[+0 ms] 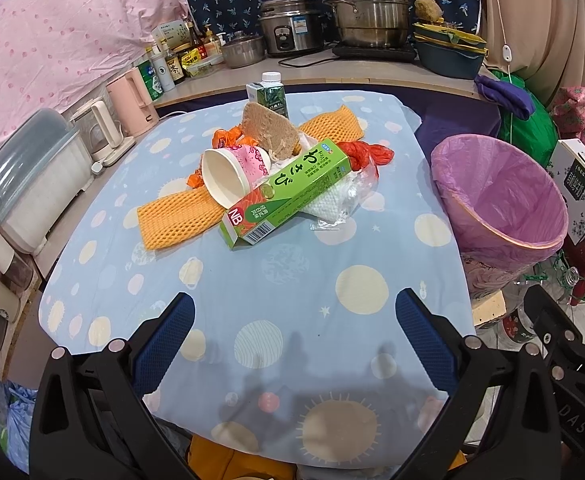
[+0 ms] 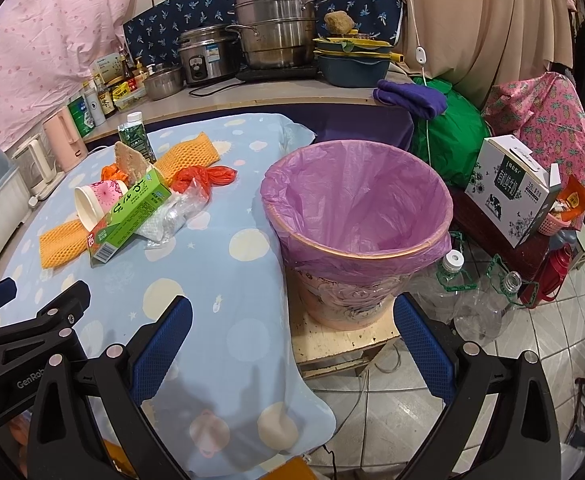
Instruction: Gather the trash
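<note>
A heap of trash lies mid-table on the blue dotted cloth (image 1: 292,280): a green wasabi box (image 1: 288,192), a pink paper cup (image 1: 232,172) on its side, orange foam netting (image 1: 176,218), a brown sponge slab (image 1: 268,130), a red plastic bag (image 1: 366,154), clear wrapping (image 1: 338,200) and a green carton (image 1: 272,94). A bin with a purple liner (image 2: 356,208) stands right of the table. My left gripper (image 1: 294,308) is open over the near cloth, short of the heap. My right gripper (image 2: 292,312) is open and empty before the bin.
Pots, a rice cooker (image 1: 290,26) and bottles fill the counter behind. Kettles (image 1: 132,102) and a lidded container (image 1: 28,184) line the table's left side. Empty plastic bottles (image 2: 480,304), a milk box (image 2: 508,184) and bags crowd the tiled floor at right.
</note>
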### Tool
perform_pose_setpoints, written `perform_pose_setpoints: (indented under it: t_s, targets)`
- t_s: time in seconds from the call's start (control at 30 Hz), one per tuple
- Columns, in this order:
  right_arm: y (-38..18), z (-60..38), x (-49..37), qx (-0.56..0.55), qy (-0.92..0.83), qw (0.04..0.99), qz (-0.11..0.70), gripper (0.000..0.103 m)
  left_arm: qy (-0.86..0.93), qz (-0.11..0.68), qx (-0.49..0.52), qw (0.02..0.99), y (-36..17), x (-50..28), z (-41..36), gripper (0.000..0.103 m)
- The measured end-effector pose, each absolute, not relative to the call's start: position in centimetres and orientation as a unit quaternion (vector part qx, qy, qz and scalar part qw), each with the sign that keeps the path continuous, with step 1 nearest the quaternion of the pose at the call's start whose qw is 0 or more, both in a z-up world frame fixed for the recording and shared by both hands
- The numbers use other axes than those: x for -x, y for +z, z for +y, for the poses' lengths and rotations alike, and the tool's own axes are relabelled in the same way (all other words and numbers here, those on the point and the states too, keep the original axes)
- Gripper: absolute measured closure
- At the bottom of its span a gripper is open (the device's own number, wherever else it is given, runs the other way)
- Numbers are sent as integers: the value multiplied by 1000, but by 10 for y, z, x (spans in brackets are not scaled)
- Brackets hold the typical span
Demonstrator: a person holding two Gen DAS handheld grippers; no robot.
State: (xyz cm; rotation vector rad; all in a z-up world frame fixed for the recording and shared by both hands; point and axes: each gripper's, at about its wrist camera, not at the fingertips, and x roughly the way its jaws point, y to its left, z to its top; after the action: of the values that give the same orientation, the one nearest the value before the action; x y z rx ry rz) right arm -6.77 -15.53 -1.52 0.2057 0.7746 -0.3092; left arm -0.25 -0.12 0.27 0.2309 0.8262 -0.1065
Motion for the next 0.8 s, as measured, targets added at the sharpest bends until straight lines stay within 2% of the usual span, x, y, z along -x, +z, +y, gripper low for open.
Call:
perform_pose_setpoints:
  t_s: [0.43, 0.8]
  targets:
    - [-25, -151, 44, -89, -142, 905, 390, 7, -46, 416, -92, 903, -15, -23, 14, 7]
    - [-39, -142, -24, -81, -114, 905, 403, 7, -7, 426, -52, 903, -36, -78, 63, 7]
